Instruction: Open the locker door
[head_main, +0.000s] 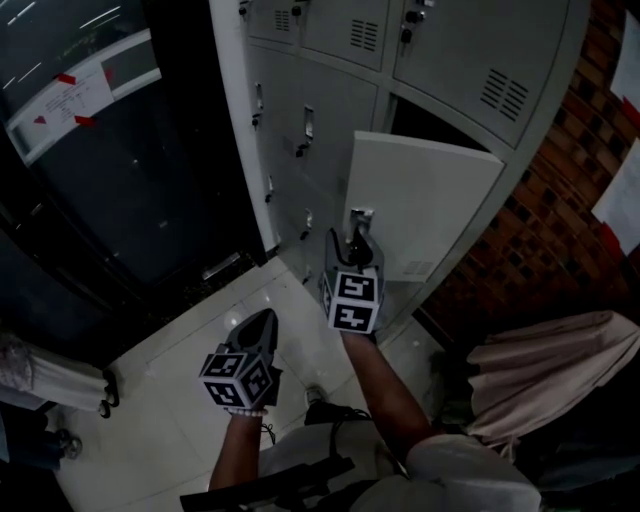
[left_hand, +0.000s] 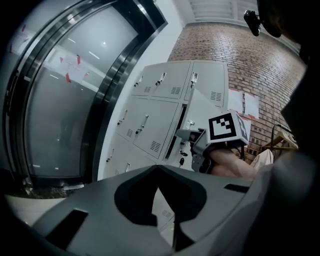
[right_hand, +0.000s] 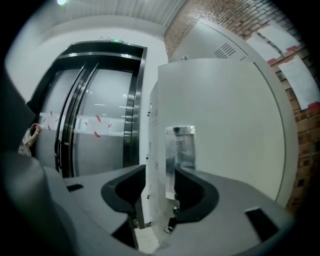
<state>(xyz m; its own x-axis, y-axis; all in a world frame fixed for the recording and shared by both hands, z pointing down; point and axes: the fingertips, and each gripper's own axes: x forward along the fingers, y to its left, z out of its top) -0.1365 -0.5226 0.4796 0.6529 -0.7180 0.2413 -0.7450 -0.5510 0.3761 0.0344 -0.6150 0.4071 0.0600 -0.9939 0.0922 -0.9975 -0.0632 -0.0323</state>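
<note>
**Right claw on the handle, locker door ajar**

In the head view the locker door (head_main: 425, 205) stands swung out from the grey locker bank (head_main: 320, 100), just past centre toward 1 o'clock. The dark mouth of its compartment shows above it at 12 o'clock. The door's free edge faces the person, and a shiny metal handle (head_main: 361, 215) sits on that edge.

The right claw (head_main: 357, 238) reaches up from 6 o'clock and meets the door at the handle. In the right gripper view the door (right_hand: 225, 125) fills the 3 o'clock side. The claw (right_hand: 160, 170) is drawn in narrow around the door's edge. The handle (right_hand: 180, 147) runs down against the pad at 3 o'clock, and the other pad lies just beside the edge at 9 o'clock.

The left claw (head_main: 262, 320) hangs low at 7 o'clock over the pale tiled floor (head_main: 180, 400), well apart from the lockers. Its own view shows the claw (left_hand: 157, 167) with its tips together and nothing held between them.

Dark glass doors (head_main: 100, 150) stand at 10 o'clock, a brick wall (head_main: 560, 220) at 3 o'clock, and a pale cloth (head_main: 550, 370) at 4 o'clock.
</note>
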